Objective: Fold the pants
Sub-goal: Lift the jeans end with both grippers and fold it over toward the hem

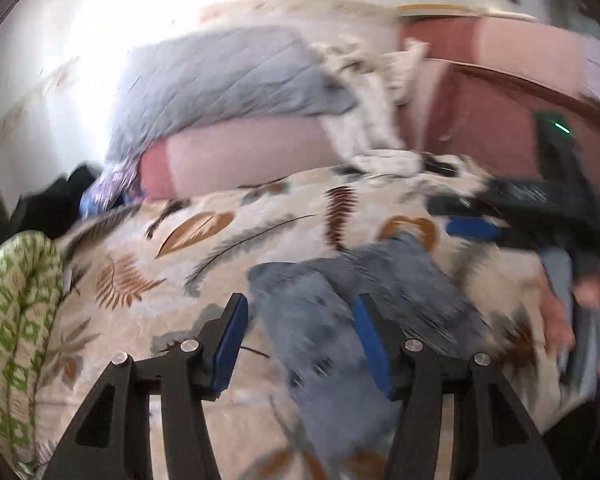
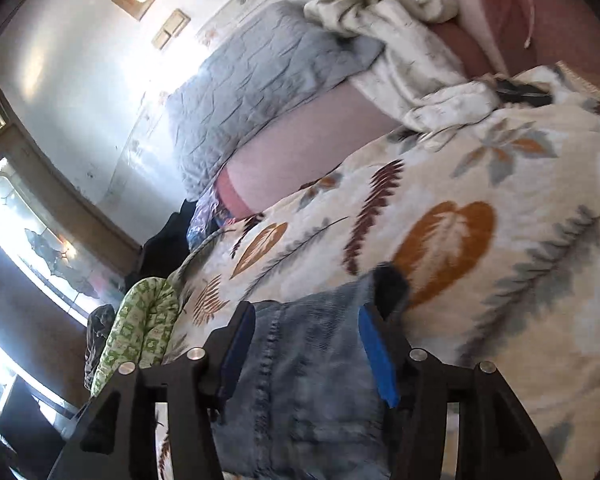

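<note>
Blue denim pants [image 1: 412, 280] lie folded on a leaf-patterned bedspread [image 1: 260, 232], blurred in the left wrist view. My left gripper [image 1: 302, 304] hovers above their near end, open, with its blue pads apart and clear of the cloth. The right gripper's blue pad and black body [image 1: 474, 230] show at the right, with a hand [image 1: 556, 312] beneath. In the right wrist view the pants [image 2: 308, 380] fill the gap between the fingers of my right gripper [image 2: 306, 312], which is open and not pressing on the denim. The bedspread [image 2: 480, 240] spreads beyond.
A grey quilted blanket [image 1: 228, 76] and a crumpled white cloth [image 1: 372, 92] lie at the far side on a pink mattress. A green patterned cloth [image 2: 140, 320] hangs at the bed's left edge. Dark clothes [image 1: 60, 196] sit beyond it. A bright window [image 2: 28, 248] lies left.
</note>
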Tool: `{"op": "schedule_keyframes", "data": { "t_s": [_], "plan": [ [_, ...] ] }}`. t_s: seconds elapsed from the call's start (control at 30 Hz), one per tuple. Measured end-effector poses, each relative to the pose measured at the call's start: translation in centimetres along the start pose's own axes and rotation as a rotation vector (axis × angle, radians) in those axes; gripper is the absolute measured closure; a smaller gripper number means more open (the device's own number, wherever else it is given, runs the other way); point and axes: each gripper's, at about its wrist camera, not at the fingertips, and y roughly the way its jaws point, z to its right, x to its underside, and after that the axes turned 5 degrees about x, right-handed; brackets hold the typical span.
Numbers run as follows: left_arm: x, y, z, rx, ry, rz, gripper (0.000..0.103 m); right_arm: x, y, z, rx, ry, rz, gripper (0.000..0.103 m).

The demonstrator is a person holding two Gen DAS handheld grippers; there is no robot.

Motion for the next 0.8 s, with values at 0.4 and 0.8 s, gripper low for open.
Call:
{"op": "schedule_keyframes", "data": {
  "t_s": [0.4, 0.8],
  "plan": [
    [2.7, 8.8, 0.7, -0.008, -0.064, -0.154, 0.047, 1.6, 8.6, -1.1, 0.099, -0.102, -0.169, 0.046],
    [6.1, 10.9, 2.1, -0.057, 0.031, -0.141, 0.046, 4.1, 10.5, 0.9, 0.24, -0.253, -0.268, 0.046]
  ]
}}
